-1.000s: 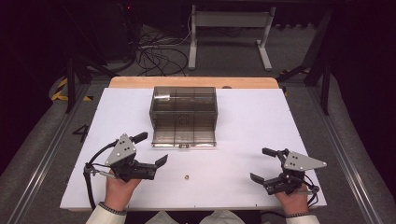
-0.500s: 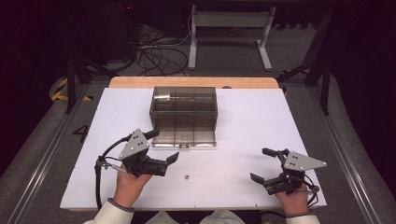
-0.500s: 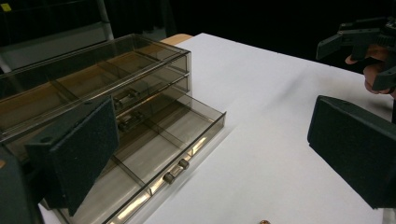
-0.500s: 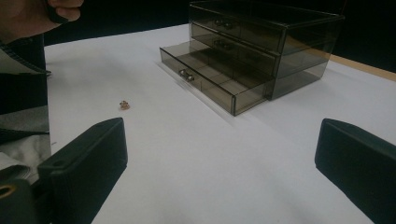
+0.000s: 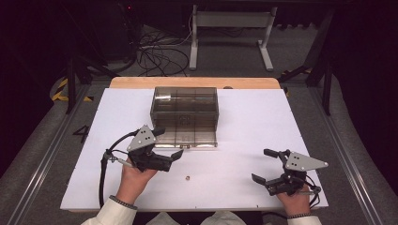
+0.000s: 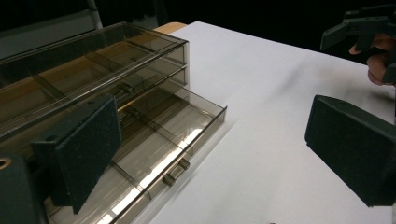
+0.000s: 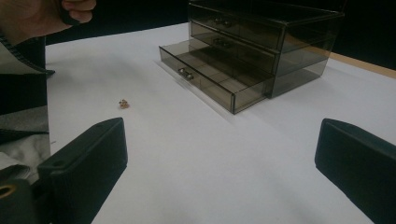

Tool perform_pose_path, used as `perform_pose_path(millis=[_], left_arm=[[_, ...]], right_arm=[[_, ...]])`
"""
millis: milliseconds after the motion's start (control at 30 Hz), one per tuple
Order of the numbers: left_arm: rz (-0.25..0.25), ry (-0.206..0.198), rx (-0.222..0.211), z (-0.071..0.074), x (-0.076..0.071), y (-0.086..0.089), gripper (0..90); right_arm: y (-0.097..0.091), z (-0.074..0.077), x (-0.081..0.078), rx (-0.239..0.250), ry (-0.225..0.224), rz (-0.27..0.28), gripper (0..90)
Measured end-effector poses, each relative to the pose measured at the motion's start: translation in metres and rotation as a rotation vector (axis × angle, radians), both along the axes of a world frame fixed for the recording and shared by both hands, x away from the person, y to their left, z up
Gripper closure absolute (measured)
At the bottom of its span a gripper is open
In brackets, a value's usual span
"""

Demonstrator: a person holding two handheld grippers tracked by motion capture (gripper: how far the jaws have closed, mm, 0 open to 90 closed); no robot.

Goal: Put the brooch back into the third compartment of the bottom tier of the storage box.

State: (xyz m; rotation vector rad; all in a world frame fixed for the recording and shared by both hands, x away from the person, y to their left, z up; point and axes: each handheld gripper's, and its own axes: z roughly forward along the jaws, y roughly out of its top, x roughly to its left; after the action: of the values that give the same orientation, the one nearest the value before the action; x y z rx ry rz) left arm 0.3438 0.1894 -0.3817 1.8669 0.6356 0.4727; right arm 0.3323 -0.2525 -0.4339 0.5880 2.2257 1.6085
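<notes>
A smoky clear drawer box [image 5: 184, 101] stands at the table's middle back, its bottom drawer [image 5: 187, 137] pulled out toward me. My left gripper [image 5: 170, 143] hovers open just in front of the drawer's left part, nothing between its jaws. In the left gripper view the open drawer [image 6: 159, 135] and its handle [image 6: 175, 171] lie between the spread jaws of the left gripper [image 6: 215, 140]. A tiny brass piece [image 5: 187, 178] lies on the white table in front of the drawer. My right gripper [image 5: 261, 165] rests open at the front right, empty.
The white board [image 5: 263, 117] covers the table, with a wooden strip [image 5: 141, 82] along the back. In the right gripper view the brass piece [image 7: 123, 103] lies left of the drawer box [image 7: 266, 37]. Cables and a stand's legs lie on the floor beyond.
My left gripper has moved forward and to the right, up to the open drawer's front. The right gripper has stayed put.
</notes>
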Motion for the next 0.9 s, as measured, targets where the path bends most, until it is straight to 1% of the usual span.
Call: perform_pose_path(millis=[33, 67, 100, 133, 167, 233, 267, 300, 333, 367, 400, 433, 533, 567, 600, 633, 700, 733, 767, 800, 900], left_arm=[[-0.011, 0.002, 0.000, 0.000, 0.000, 0.000, 6.9], [-0.026, 0.003, -0.009, 0.000, -0.002, 0.000, 8.8], [-0.026, 0.003, -0.009, 0.000, -0.002, 0.000, 10.0], [-0.034, -0.001, 0.002, 0.000, -0.002, 0.001, 11.1], [-0.046, 0.010, 0.008, 0.001, -0.002, 0.001, 11.7], [-0.053, 0.023, 0.010, 0.001, -0.002, 0.000, 12.8], [-0.060, 0.037, 0.028, 0.002, -0.001, -0.001, 13.2], [-0.065, 0.043, 0.038, 0.003, 0.000, -0.002, 13.4], [-0.065, 0.043, 0.038, 0.003, 0.000, -0.002, 14.0], [-0.085, 0.076, 0.049, 0.004, 0.000, -0.004, 14.6], [-0.094, 0.090, 0.059, 0.005, 0.000, -0.005, 14.9], [-0.094, 0.090, 0.059, 0.005, 0.000, -0.005, 14.9], [-0.112, 0.110, 0.086, 0.008, 0.000, -0.008, 14.9], [-0.116, 0.122, 0.094, 0.008, 0.000, -0.010, 14.9], [-0.120, 0.130, 0.108, 0.009, 0.000, -0.011, 14.9], [-0.126, 0.146, 0.119, 0.009, -0.001, -0.013, 14.9], [-0.133, 0.157, 0.147, 0.010, -0.001, -0.016, 14.9], [-0.143, 0.161, 0.160, 0.010, 0.000, -0.017, 14.9], [-0.165, 0.182, 0.166, 0.009, 0.001, -0.019, 15.0], [-0.165, 0.182, 0.166, 0.009, 0.001, -0.019, 15.9], [-0.186, 0.200, 0.195, 0.008, 0.003, -0.021, 16.7]], right_arm=[[0.000, 0.000, 0.000, -0.002, 0.000, 0.000, 3.3], [0.000, 0.000, 0.000, -0.002, 0.000, -0.001, 3.3], [0.000, 0.000, 0.000, -0.001, 0.001, -0.001, 3.3], [0.000, 0.000, 0.000, 0.000, 0.000, 0.000, 3.3], [0.000, 0.000, 0.000, 0.001, 0.000, 0.000, 3.4], [0.000, 0.000, 0.000, 0.001, 0.001, 0.001, 3.4], [0.000, 0.000, 0.000, 0.000, 0.002, 0.002, 3.4], [0.000, 0.000, 0.000, 0.000, 0.001, 0.002, 3.4], [0.000, 0.000, 0.000, 0.000, 0.001, 0.002, 3.3], [0.000, 0.000, 0.000, 0.000, 0.001, 0.002, 3.4], [0.000, 0.000, 0.000, 0.001, 0.001, 0.002, 3.4], [0.000, 0.000, 0.000, 0.001, 0.002, 0.003, 3.3], [0.001, 0.000, 0.000, -0.001, 0.002, 0.005, 3.4], [0.001, 0.000, 0.000, -0.001, 0.003, 0.006, 3.4], [0.001, 0.000, 0.000, -0.001, 0.003, 0.006, 3.3], [0.001, 0.000, 0.000, -0.002, 0.003, 0.007, 3.4], [0.001, 0.000, 0.000, -0.002, 0.003, 0.007, 3.4], [0.001, 0.000, 0.000, -0.002, 0.003, 0.007, 3.4], [0.001, 0.000, 0.000, -0.002, 0.003, 0.008, 3.4], [0.001, 0.000, 0.000, -0.002, 0.003, 0.009, 3.4], [0.001, 0.000, 0.001, -0.005, 0.003, 0.008, 3.4]])
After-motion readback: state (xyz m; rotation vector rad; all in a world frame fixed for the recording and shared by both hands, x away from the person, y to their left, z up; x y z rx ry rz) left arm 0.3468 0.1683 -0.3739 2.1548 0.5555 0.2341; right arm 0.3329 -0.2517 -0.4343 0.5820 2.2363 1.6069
